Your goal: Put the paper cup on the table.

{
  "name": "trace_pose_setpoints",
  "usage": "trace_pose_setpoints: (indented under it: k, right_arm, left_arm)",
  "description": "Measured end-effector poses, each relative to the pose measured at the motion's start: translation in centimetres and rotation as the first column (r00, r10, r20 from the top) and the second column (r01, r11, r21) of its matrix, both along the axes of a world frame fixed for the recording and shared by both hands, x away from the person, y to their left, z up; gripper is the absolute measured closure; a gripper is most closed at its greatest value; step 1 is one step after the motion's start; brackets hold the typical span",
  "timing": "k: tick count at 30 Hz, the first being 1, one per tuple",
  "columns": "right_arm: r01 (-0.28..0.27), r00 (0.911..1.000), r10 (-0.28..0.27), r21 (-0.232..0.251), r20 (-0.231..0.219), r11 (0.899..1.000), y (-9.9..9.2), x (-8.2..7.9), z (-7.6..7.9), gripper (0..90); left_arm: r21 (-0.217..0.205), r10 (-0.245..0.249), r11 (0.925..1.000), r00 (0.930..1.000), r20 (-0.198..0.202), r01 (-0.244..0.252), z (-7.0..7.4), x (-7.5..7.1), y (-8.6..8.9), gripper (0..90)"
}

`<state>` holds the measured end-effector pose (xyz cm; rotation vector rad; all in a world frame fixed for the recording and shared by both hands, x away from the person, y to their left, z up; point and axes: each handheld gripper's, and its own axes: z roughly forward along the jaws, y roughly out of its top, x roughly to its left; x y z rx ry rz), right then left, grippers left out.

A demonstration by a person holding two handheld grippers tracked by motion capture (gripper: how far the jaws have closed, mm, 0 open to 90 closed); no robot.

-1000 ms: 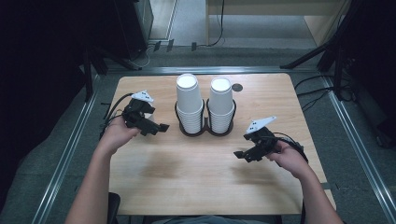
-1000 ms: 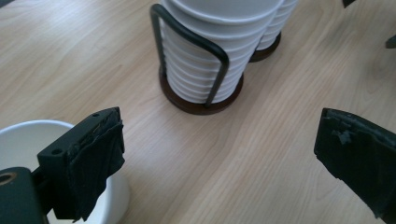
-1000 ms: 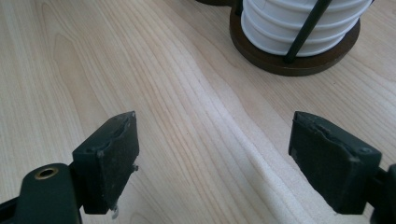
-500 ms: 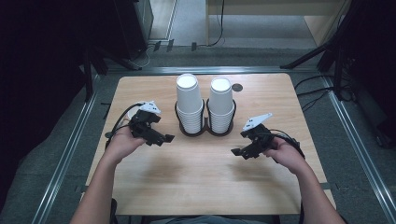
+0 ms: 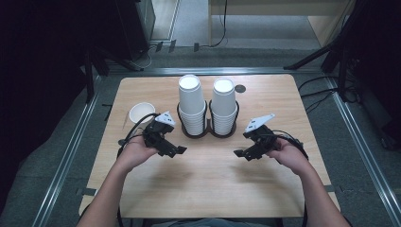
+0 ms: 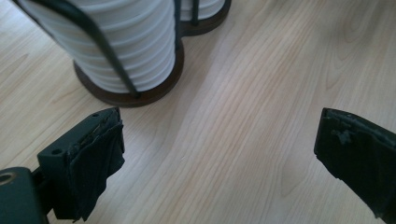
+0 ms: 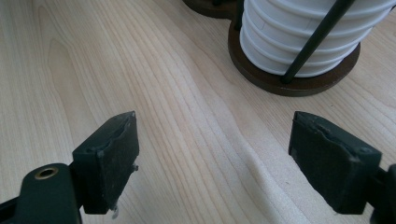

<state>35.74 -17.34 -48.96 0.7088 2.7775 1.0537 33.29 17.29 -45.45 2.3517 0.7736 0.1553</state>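
left tongs [image 5: 177,151] drew nearer, uncovering single cup [image 5: 141,112] | both released, right tongs [image 5: 240,154]

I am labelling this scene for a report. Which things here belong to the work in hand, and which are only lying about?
Belonging to the work:
- two stacks of white paper cups in a black wire holder
- single white paper cup
- left gripper and right gripper, jaws open, nothing between them

Lying about:
- small dark round disc on the wooden table
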Motion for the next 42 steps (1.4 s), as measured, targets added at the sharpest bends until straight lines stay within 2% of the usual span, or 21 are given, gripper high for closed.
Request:
trace_pose_setpoints:
  k: [3,9,15,17,19,21,27,30,42]
  right_arm:
    - [-0.002,1.0,0.002,-0.002,0.003,1.0,0.0,0.0,0.0,16.4]
    - [0.014,0.9999,-0.014,0.0,0.002,1.0,-0.2,-0.2,0.0,16.4]
    - [0.019,0.9998,-0.019,-0.01,-0.001,1.0,-0.4,-0.5,-0.1,16.4]
    - [0.015,0.9999,-0.015,-0.016,0.001,1.0,-0.4,-0.7,-0.2,16.4]
    - [0.017,0.9998,-0.017,-0.017,0.001,1.0,-0.5,-0.8,-0.2,16.4]
    - [0.02,0.9998,-0.02,-0.02,0.001,1.0,-0.6,-1.0,-0.2,16.4]
    - [0.025,0.9997,-0.025,-0.02,0.005,0.999,-0.9,-1.3,-0.3,16.4]
    - [0.025,0.9997,-0.025,-0.023,0.003,0.999,-0.9,-1.5,-0.3,16.4]
    - [0.021,0.9998,-0.021,-0.031,0.001,0.999,-0.9,-1.6,-0.4,16.4]
  left_arm:
    - [0.012,-0.014,0.9998,0.9999,-0.004,0.014,-0.4,-0.1,-0.8,1.8]
    - [0.014,-0.059,0.9981,0.9975,-0.04,0.059,-1.3,-0.1,-2.4,1.8]
    - [0.033,-0.102,0.9941,0.9941,-0.038,0.103,-1.9,-0.1,-3.9,1.8]
    - [0.031,-0.107,0.9936,0.9935,-0.04,0.108,-2.0,-0.1,-4.4,1.8]
    - [0.005,-0.108,0.9941,0.9929,-0.049,0.109,-2.0,0.0,-4.8,1.8]
    - [-0.004,-0.108,0.9942,0.9933,-0.041,0.108,-1.9,0.0,-5.2,1.8]
    - [0.005,-0.115,0.9933,0.9931,-0.02,0.115,-2.0,0.0,-6.1,1.8]
    - [-0.013,-0.125,0.9921,0.9917,-0.03,0.125,-2.1,0.1,-6.4,1.8]
    - [0.008,-0.123,0.9924,0.9923,-0.018,0.123,-2.3,0.1,-6.3,1.8]
